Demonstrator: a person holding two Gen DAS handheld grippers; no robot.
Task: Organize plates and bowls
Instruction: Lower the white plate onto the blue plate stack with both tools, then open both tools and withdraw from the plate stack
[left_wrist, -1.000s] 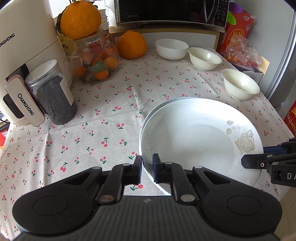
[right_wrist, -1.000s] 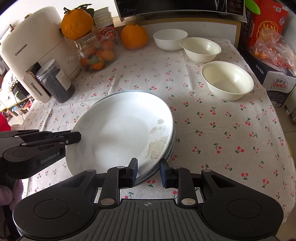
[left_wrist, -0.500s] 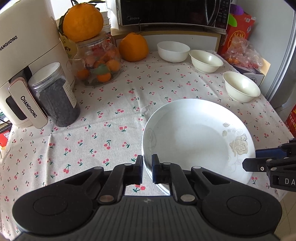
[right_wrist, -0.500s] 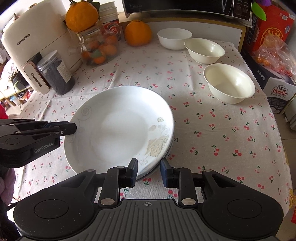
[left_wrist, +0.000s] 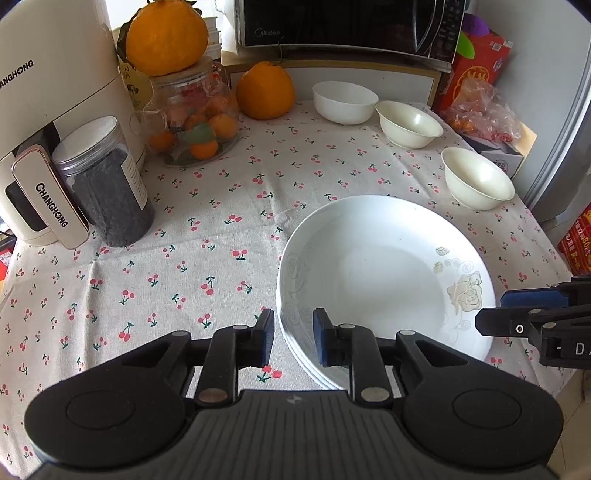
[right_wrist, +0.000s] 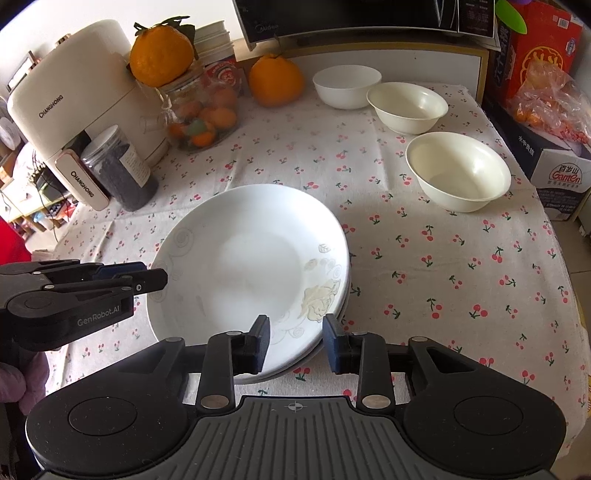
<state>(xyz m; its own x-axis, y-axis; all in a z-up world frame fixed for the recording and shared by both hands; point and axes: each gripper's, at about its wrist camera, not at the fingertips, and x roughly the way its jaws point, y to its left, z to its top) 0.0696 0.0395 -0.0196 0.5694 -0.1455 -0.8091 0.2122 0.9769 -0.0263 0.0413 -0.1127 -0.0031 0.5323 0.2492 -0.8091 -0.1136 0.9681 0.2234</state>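
Left wrist view: stack of white plates (left_wrist: 384, 273), rose motif on the top one, lying flat on the cherry-print tablecloth (left_wrist: 184, 229), near the front edge.
Left gripper (left_wrist: 293, 338): jaws have just been opening; they straddle the stack's rim, pads clear of it, nothing gripped.
Right gripper (right_wrist: 295, 341): jaws likewise just opening, parted either side of the near rim, not pressing.
Handling, as judged: glazed ceramic, rigid, slick, breakable, fairly heavy as a stack; best taken by the rim at opposite sides.
Three bowls (right_wrist: 458, 171) stand apart towards the far right corner, unstacked.
Surroundings: dark-filled jar (left_wrist: 103, 181), glass jar of fruit, two oranges, cream appliance (right_wrist: 74, 99), microwave behind; boxes and bagged fruit to the right.
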